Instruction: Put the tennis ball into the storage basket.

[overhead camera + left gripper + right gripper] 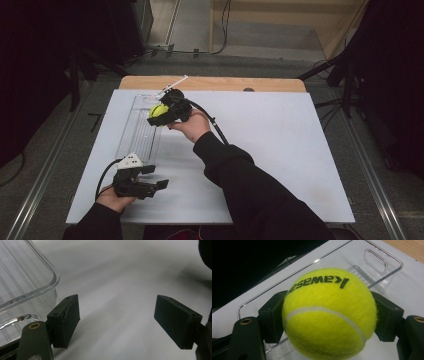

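A yellow-green tennis ball (327,315) with black lettering is clamped between the two black pads of my right gripper (161,113). In the high view the ball (159,110) hangs in the air over the right side of a clear plastic tray (134,131) that lies lengthwise on the white board. My left gripper (156,177) rests low near the front left of the board, just below the tray's near end, jaws wide apart with nothing between them. In the left gripper view its pads (65,320) frame bare white board, with the tray's rounded corner (50,282) at the left.
The white board (280,150) lies on a wooden table whose far edge (215,82) shows behind it. A black cable (212,122) trails from the right gripper over the sleeve. Dark stands and floor rails flank the table.
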Demonstrator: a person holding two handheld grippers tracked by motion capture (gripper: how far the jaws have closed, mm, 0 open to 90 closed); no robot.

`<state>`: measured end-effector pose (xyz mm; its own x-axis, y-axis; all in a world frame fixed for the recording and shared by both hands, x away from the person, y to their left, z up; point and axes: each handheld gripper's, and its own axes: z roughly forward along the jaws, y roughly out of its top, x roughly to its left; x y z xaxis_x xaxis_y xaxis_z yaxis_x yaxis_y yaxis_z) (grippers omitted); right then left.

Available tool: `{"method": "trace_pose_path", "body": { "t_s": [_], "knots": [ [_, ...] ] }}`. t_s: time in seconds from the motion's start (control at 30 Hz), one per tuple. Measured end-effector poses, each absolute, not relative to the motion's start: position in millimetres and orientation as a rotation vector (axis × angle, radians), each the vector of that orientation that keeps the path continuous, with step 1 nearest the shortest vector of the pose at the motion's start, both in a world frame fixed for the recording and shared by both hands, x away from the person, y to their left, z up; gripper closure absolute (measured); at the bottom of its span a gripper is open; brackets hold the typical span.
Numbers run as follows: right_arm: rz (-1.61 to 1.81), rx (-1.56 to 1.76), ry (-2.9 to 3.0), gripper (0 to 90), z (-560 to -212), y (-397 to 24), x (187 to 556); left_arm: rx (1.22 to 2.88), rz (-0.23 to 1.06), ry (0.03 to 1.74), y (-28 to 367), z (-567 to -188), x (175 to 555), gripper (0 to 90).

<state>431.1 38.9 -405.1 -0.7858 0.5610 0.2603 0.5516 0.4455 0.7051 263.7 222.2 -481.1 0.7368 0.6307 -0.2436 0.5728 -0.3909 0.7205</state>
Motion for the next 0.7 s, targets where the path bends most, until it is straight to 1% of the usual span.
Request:
{"method": "trace_pose_path", "body": {
  "t_s": [0.7],
  "knots": [
    [1.305, 1.001, 2.677, 23.0, -398.7, 77.5, 437.5, 2.095, 0.093, 0.896, 222.6, -480.4, 263.5, 21.0]
  ]
}}
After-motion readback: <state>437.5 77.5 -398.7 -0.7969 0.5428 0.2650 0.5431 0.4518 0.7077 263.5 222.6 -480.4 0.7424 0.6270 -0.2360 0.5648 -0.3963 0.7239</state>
